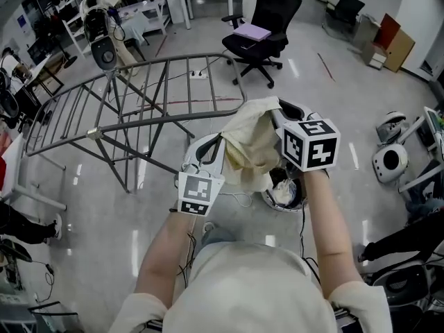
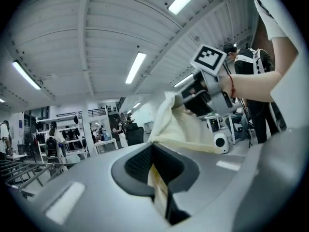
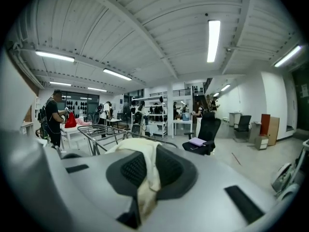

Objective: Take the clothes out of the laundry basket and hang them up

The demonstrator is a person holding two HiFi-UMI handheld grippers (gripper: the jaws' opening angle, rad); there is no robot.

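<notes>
A cream garment (image 1: 253,141) hangs in the air between my two grippers, in front of my chest. My left gripper (image 1: 220,143) is shut on its lower left edge; the left gripper view shows the cloth (image 2: 179,124) pinched in the jaws (image 2: 158,180). My right gripper (image 1: 275,115) is shut on the top right of the garment, with cloth (image 3: 145,161) trapped between its pads (image 3: 143,180). The right gripper (image 2: 205,93) also shows in the left gripper view. The grey drying rack (image 1: 139,96) stands just beyond, to the left. A dark laundry basket (image 1: 286,194) sits on the floor under the garment.
A black office chair (image 1: 262,26) with a purple folder stands behind the rack. White round machines (image 1: 388,159) are on the floor at the right. A speaker (image 1: 104,51) and tables line the far left. A person's legs (image 1: 24,227) show at the left edge.
</notes>
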